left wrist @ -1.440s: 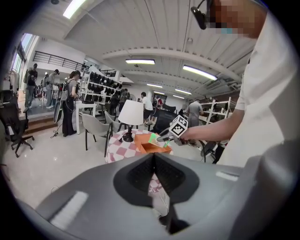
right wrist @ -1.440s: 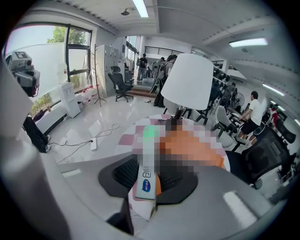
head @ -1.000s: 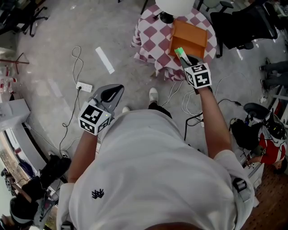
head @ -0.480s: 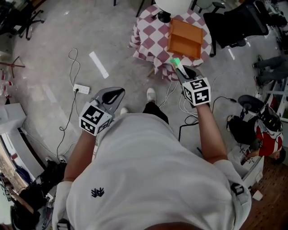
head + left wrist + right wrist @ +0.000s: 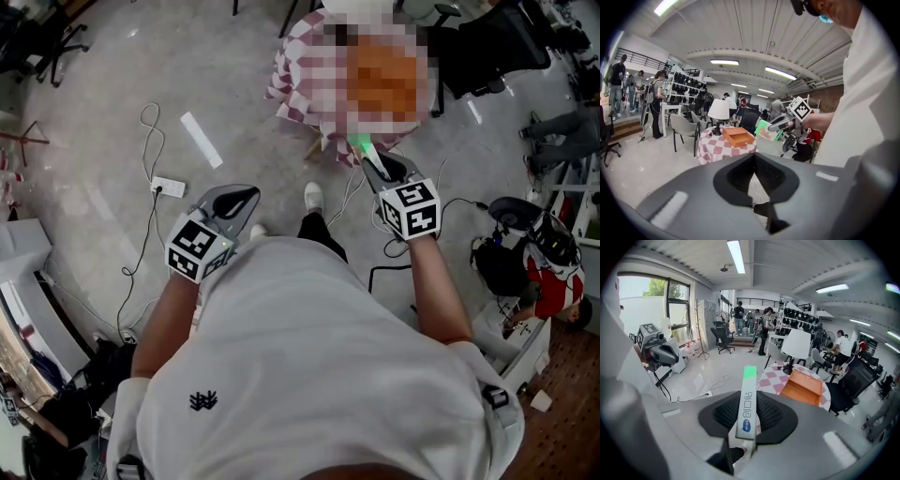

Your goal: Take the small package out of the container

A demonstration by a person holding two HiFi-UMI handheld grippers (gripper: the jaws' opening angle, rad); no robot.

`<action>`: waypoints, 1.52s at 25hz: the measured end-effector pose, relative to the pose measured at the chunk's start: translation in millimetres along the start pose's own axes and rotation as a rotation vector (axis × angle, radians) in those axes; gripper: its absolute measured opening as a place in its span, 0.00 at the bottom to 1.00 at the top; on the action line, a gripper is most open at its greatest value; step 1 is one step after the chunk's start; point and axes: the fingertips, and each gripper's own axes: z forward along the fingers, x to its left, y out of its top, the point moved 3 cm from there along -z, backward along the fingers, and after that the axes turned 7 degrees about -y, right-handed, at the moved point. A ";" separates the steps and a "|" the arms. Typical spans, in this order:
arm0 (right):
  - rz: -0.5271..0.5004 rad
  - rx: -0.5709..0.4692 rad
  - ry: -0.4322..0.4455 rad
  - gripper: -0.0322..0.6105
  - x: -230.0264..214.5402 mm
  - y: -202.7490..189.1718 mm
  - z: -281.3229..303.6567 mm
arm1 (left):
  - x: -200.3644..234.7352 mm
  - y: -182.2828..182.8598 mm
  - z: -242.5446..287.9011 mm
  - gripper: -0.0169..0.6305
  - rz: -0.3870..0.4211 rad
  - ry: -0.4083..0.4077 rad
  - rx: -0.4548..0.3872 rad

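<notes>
Removal judged done: R gripper (image 5: 376, 165) clamps slim white green-tipped pkg (image 5: 746, 408), well clear of orange wooden box (image 5: 802, 387); L gripper (image 5: 236, 197) closed, empty. Next: set-down spot reqd

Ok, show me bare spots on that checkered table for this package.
Right gripper view: bare cloth on the checkered table left of the orange container, out to the edge. Crowded at the back, where the lamp stands.

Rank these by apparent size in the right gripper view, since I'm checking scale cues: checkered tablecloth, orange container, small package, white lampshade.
1. checkered tablecloth
2. orange container and small package, about alike; the package only looks so big through nearness to the camera
3. white lampshade
</notes>
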 end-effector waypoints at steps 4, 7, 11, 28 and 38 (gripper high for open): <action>0.003 -0.002 -0.001 0.19 8.2 0.2 -6.6 | -1.8 -2.2 -6.6 0.11 0.002 0.000 -0.006; 0.000 -0.002 -0.003 0.19 11.5 1.2 -8.3 | -2.3 -3.7 -10.6 0.11 0.004 0.003 -0.009; -0.001 -0.002 -0.001 0.19 14.8 3.8 -10.2 | -1.0 -5.5 -18.2 0.11 -0.001 0.015 -0.014; -0.005 -0.007 0.006 0.19 19.4 3.4 -7.9 | -0.8 -13.2 -25.7 0.11 -0.007 0.033 -0.016; 0.007 -0.003 0.002 0.19 16.1 -0.9 -3.3 | 1.2 -17.1 -21.5 0.11 -0.015 0.027 -0.003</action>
